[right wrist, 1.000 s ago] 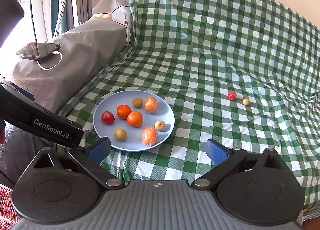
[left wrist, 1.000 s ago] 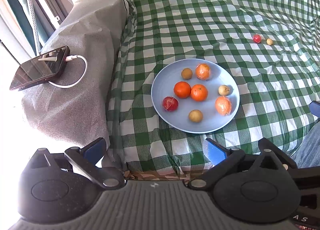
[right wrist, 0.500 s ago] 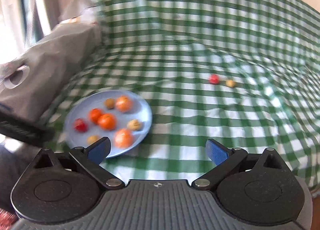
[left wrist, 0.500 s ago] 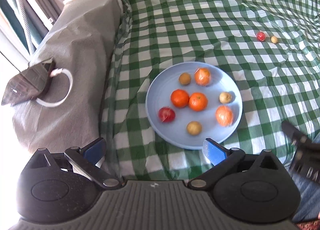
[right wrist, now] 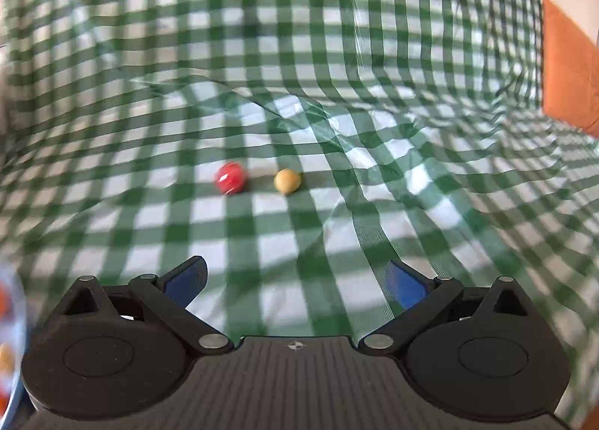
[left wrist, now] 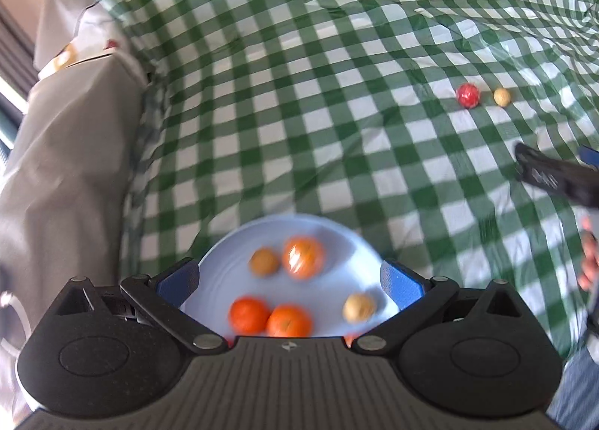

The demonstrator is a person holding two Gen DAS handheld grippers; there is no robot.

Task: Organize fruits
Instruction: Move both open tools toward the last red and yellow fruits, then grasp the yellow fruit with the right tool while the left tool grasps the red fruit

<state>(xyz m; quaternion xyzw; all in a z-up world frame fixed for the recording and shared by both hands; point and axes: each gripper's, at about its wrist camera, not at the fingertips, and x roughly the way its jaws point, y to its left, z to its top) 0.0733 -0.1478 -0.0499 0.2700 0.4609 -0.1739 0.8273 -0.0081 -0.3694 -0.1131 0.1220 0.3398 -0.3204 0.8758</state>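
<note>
Your green checked cloth covers the whole surface. Your blue plate lies on it, holding oranges and small tan fruits. Your left gripper hangs over the plate, jaws apart, empty. Your right gripper is likewise spread and empty, facing a red fruit and a tan fruit, near each other on the cloth, well apart from the plate.

A blue plate held orange fruits and small tan ones. A red fruit and a tan fruit lay side by side, far from it.
</note>
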